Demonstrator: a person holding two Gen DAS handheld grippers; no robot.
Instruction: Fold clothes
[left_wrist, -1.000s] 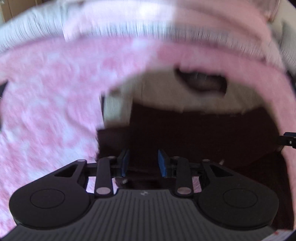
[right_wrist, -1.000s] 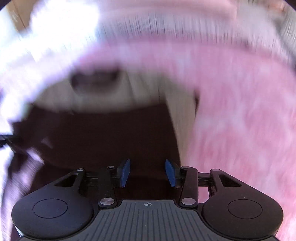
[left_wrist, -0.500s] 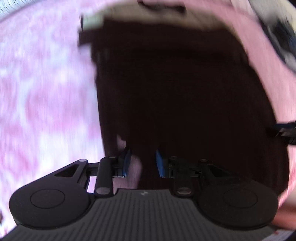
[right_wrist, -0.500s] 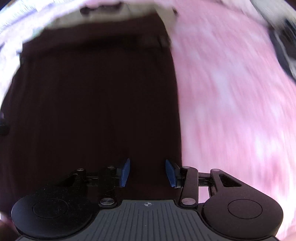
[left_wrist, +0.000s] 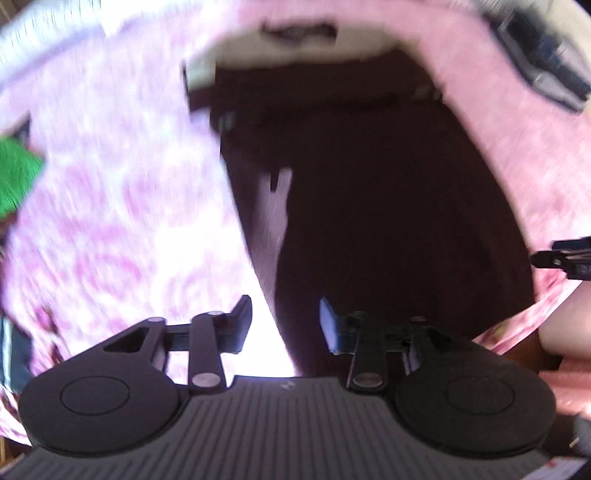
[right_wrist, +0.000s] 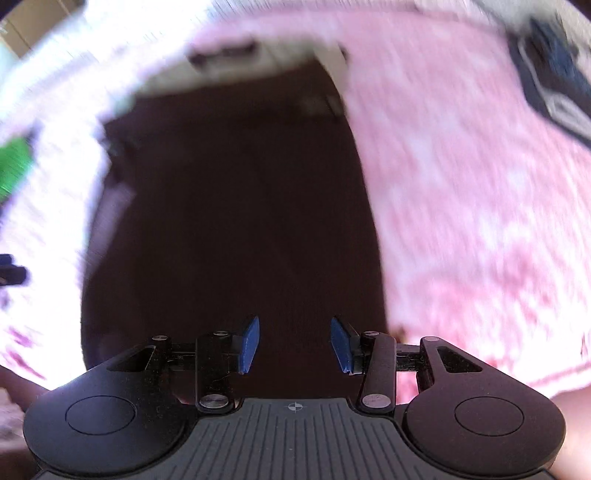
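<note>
Garment: dark maroon cloth (left_wrist: 388, 206) lies spread flat on the pink patterned bedspread (left_wrist: 110, 206), its pale cream band (left_wrist: 295, 48) at the far edge; both views are motion-blurred.
Green item: a bright green cloth (left_wrist: 14, 177) sits at the bedspread's left edge.
Left gripper: (left_wrist: 285, 325) hangs over the garment's near left edge, its 2 blue-padded fingers set apart with nothing between them.
Fold: a pinkish strip (left_wrist: 273, 218) crosses the garment near its left edge; what it is cannot be told.
Right gripper: (right_wrist: 294, 345) hangs over the garment's near edge, fingers spread wide and empty.
Dark item: a dark blue-grey bundle (right_wrist: 554, 74) lies at the bedspread's far right corner.
</note>
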